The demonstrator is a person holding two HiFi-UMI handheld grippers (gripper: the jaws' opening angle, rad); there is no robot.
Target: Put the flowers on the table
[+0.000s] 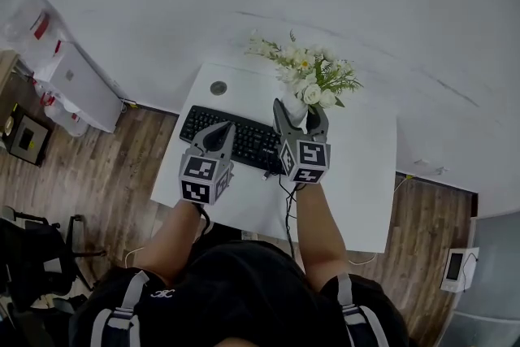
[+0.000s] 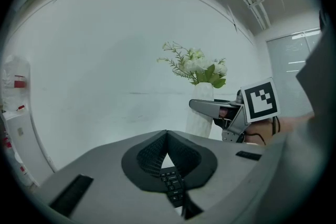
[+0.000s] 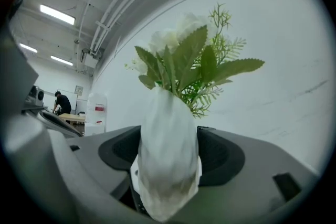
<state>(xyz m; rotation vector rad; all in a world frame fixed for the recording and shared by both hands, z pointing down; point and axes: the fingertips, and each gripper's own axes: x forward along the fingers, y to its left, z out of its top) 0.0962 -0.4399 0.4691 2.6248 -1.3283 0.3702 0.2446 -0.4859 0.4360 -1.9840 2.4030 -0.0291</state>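
Holding: our right tongs [image 1: 301, 110] grasp the white textured vase [image 3: 168, 155] of white flowers [image 1: 313, 73] over the white worktop [image 1: 357, 175].
Left tongs [image 2: 167, 135]: clenched, empty.
Next: we'd settle it upright, then release.

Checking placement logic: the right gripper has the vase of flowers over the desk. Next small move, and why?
Probably lower the right gripper straight down until the white vase stands on the bare table by the keyboard, then open. Its jaws clamp the vase upright, and whether the base touches the table yet can't be seen.
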